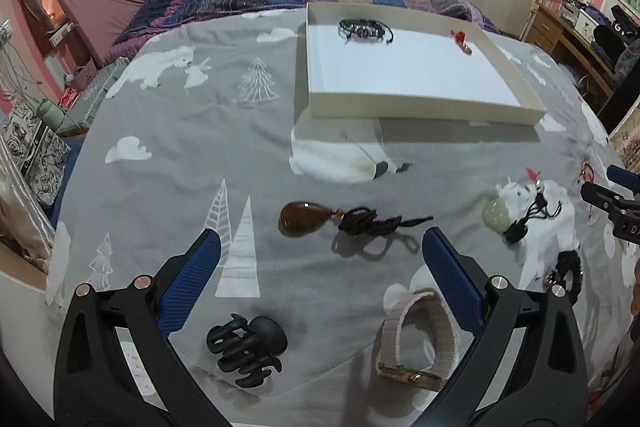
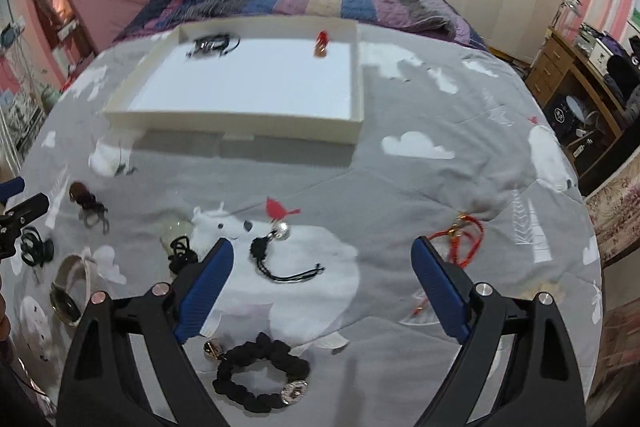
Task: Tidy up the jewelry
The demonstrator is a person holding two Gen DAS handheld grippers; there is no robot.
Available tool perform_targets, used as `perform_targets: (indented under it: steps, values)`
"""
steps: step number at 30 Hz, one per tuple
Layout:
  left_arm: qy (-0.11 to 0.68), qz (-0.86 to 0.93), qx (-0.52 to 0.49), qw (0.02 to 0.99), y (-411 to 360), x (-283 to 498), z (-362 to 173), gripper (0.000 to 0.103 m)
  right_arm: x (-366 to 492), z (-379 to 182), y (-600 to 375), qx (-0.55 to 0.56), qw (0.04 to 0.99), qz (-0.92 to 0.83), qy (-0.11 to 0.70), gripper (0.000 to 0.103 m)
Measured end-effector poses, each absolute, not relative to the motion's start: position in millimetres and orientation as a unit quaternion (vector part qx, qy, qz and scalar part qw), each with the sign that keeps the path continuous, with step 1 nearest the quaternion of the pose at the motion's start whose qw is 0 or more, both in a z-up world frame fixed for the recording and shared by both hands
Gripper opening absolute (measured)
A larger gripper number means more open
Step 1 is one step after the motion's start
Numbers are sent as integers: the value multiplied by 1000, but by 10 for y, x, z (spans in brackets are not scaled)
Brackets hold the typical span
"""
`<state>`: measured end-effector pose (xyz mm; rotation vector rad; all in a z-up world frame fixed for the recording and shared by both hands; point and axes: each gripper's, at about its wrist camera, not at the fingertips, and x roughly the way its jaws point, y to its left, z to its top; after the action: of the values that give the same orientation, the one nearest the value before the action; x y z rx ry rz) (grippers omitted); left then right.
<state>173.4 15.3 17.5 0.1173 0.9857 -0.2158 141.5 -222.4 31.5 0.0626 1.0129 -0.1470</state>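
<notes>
A: Tool status?
B: Left tool (image 1: 320,247) spread wide, nothing gripped. Right tool (image 2: 322,259) likewise wide, nothing gripped.
A: Landmark?
B: White tray (image 1: 420,109) on the bed.
A: Jewelry placement?
B: Inside tray, far end: black bracelet (image 1: 366,29), red charm (image 1: 461,41). Outside, near side of tray: amber pendant (image 1: 306,219), black hair claw (image 1: 248,351), watch (image 1: 416,343), black scrunchie (image 2: 262,377), red cord (image 2: 466,237).
</notes>
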Motion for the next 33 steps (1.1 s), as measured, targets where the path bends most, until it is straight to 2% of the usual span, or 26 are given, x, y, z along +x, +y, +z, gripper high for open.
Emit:
perform_targets:
  steps: [17,22,27,33]
  values:
    - [457,-159,98,870,-119,1738,-31,99,1526,71,-2161,36,858,-55,509,91]
    - [466,-172,98,863,-171,1816,-105,90,1566,29,-2126,35,857,-49,512,90]
    - [480,-174,100,854,-193,1909,-200,73,1609,-2,-2121,38,856,-47,513,90]
    - [484,-172,107,851,-245,1969,-289,70,1648,-47,-2126,41,855,-45,515,90]
